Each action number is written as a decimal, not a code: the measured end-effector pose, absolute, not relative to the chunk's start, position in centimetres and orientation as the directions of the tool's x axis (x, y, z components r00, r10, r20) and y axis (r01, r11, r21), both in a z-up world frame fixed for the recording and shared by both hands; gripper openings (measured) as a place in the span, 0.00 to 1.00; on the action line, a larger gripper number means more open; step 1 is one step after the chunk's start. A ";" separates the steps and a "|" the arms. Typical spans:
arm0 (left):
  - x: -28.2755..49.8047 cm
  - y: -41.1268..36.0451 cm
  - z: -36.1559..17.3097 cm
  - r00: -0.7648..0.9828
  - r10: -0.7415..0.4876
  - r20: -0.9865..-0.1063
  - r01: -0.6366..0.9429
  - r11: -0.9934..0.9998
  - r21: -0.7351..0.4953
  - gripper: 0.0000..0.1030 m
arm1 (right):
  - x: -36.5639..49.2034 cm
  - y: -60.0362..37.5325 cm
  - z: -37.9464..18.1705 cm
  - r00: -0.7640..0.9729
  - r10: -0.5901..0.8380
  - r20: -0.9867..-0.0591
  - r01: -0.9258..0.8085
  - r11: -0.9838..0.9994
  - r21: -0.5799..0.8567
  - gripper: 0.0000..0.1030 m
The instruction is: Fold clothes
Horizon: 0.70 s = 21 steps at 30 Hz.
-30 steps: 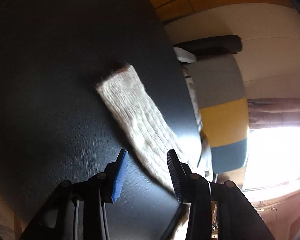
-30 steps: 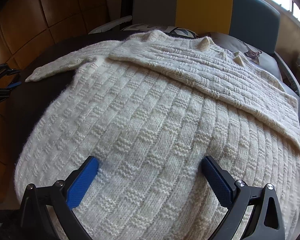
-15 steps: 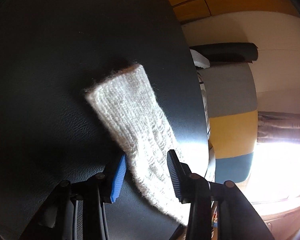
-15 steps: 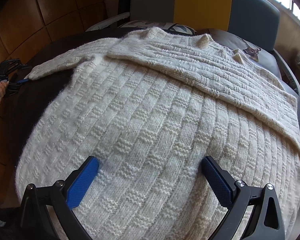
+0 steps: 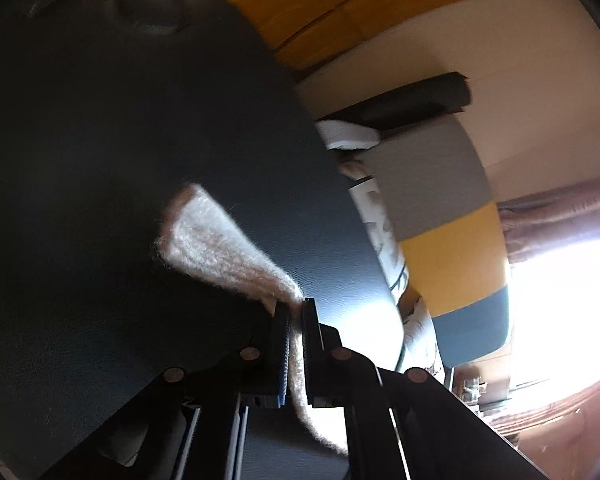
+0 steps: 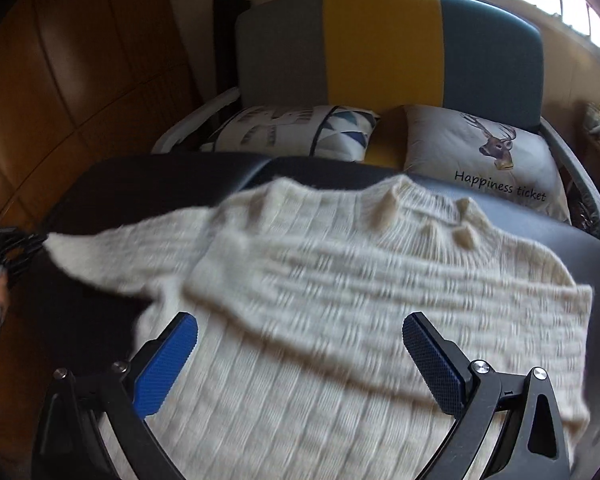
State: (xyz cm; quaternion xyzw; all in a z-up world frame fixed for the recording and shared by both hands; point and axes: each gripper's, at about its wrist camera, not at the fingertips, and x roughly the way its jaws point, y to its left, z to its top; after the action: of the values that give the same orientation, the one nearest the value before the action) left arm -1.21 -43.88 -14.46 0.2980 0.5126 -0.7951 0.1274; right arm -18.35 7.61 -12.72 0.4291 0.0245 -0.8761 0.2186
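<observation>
A cream knitted sweater [image 6: 340, 320] lies spread on a black padded table [image 6: 148, 184]; its right sleeve is folded across the chest. Its left sleeve [image 6: 112, 256] stretches out to the far left. My left gripper [image 5: 295, 316] is shut on that sleeve's cuff [image 5: 216, 244] and lifts it off the table; it also shows at the left edge of the right wrist view [image 6: 8, 248]. My right gripper [image 6: 300, 348] is open and empty, hovering over the sweater's body.
A grey, yellow and blue chair [image 6: 384, 48] stands behind the table with two printed cushions [image 6: 484, 152]. Wood panelling [image 6: 60, 80] runs along the left. A bright window [image 5: 572, 300] and curtain are on the right.
My left gripper closed on the sleeve cuff and raised it off the table. My right gripper pulled back and tilted up, so more of the chair and cushions shows.
</observation>
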 end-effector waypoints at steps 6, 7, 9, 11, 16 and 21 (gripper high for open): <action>-3.2 -42.9 -11.3 -0.827 0.117 -0.550 0.433 -0.491 -0.756 0.04 | -22.7 6.7 -15.9 -0.496 -0.230 -0.838 0.309 -0.948 0.077 1.00; -3.9 -42.8 -10.8 -0.832 0.121 -0.541 0.421 -0.497 -0.759 0.04 | -23.2 6.6 -16.6 -0.483 -0.202 -0.852 0.295 -0.954 0.059 1.00; -4.5 -42.2 -9.8 -0.842 0.135 -0.521 0.393 -0.508 -0.766 0.04 | -23.6 6.7 -17.7 -0.463 -0.171 -0.870 0.270 -0.962 0.046 1.00; -5.3 -41.6 -8.9 -0.853 0.153 -0.499 0.361 -0.518 -0.775 0.04 | -23.7 6.9 -18.5 -0.450 -0.165 -0.878 0.254 -0.966 0.051 1.00; -6.5 -39.2 -6.6 -0.869 0.201 -0.452 0.283 -0.547 -0.788 0.04 | -23.5 6.8 -19.1 -0.456 -0.145 -0.878 0.242 -0.970 0.035 1.00; -7.7 -35.6 -4.4 -0.870 0.276 -0.409 0.197 -0.566 -0.801 0.04 | -23.4 6.8 -19.2 -0.467 -0.138 -0.873 0.235 -0.972 0.028 1.00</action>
State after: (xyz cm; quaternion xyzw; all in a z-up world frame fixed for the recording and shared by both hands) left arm -7.75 -35.58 -4.39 0.2540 0.4653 -0.8476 -0.0234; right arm -23.39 6.78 -19.19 0.5044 0.0481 -0.8552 0.1089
